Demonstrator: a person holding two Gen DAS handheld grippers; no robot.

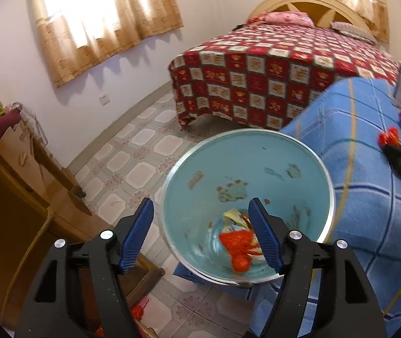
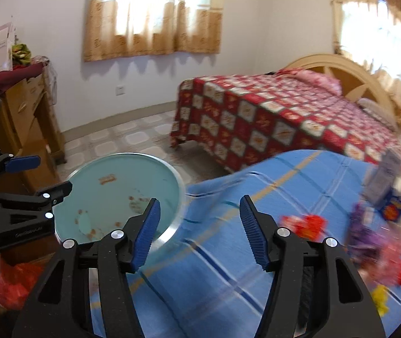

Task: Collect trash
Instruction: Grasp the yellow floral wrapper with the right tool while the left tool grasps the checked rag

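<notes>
A light blue metal-rimmed trash bin stands beside a table with a blue checked cloth. Red and yellow wrappers lie at the bin's bottom. My left gripper is open and empty, held above the bin's near rim. It also shows at the left of the right wrist view. My right gripper is open and empty above the cloth, next to the bin. A red wrapper and purple, pink and yellow wrappers lie on the cloth to its right.
A bed with a red checked cover stands behind the table. A wooden dresser stands at the left wall. A small white carton and a blue box stand on the cloth's far right. A red bag lies low left.
</notes>
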